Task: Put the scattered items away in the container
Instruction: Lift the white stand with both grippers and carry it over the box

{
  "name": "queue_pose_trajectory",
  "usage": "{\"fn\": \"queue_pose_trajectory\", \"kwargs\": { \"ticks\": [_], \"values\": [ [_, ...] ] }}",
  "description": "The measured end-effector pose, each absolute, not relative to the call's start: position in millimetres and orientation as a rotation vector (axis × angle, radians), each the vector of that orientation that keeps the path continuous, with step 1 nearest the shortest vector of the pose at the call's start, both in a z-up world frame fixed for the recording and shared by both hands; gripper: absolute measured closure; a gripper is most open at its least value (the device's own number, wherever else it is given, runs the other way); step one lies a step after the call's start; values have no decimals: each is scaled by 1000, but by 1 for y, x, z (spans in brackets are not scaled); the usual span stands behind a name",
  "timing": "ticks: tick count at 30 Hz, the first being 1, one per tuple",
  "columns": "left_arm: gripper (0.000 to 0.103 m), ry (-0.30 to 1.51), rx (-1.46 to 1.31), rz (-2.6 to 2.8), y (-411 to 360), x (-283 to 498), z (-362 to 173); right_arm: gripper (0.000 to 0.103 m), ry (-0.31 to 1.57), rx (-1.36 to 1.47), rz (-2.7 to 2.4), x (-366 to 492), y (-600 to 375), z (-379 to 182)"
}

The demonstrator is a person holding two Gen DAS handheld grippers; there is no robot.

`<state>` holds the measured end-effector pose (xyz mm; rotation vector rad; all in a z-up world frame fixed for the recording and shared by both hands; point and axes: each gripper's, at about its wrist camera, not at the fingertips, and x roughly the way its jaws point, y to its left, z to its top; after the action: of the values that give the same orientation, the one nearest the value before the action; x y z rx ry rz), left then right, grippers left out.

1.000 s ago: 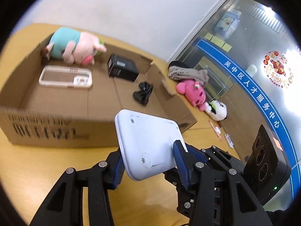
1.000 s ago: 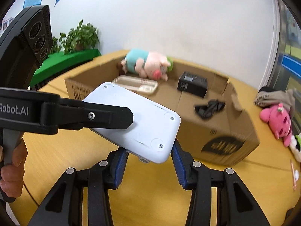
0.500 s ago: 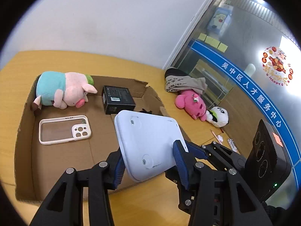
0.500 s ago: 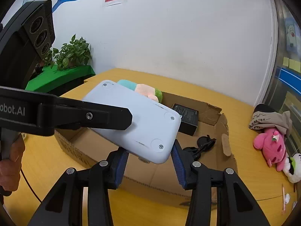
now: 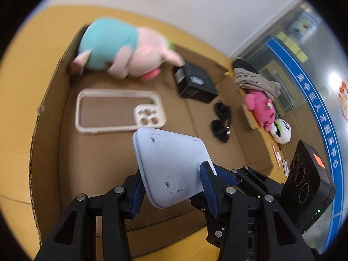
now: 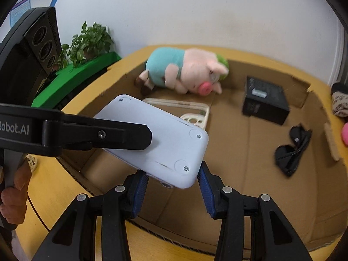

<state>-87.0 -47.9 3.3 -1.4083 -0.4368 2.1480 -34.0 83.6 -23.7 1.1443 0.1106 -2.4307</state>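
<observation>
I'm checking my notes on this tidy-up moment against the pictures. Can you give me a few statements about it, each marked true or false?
1. Both claws grip the white device. True: left claw, right claw.
2. The plush pig lies outside the cardboard box. False: it lies inside, by the far wall.
3. The sunglasses are in the box. True.
4. The phone case sits on the black box. False: both rest apart on the box floor.
5. The pink plush is packed. False: it lies on the table beyond the box.
</observation>
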Motion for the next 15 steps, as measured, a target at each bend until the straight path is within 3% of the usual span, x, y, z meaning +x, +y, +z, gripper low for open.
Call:
{"fn": "queue_pose_trajectory", "kwargs": {
  "ticks": [15],
  "values": [
    [52,-597,-1720,2030,-69,-118,-39,54,-141,1568,-2078,-92,80,-67]
  ]
}}
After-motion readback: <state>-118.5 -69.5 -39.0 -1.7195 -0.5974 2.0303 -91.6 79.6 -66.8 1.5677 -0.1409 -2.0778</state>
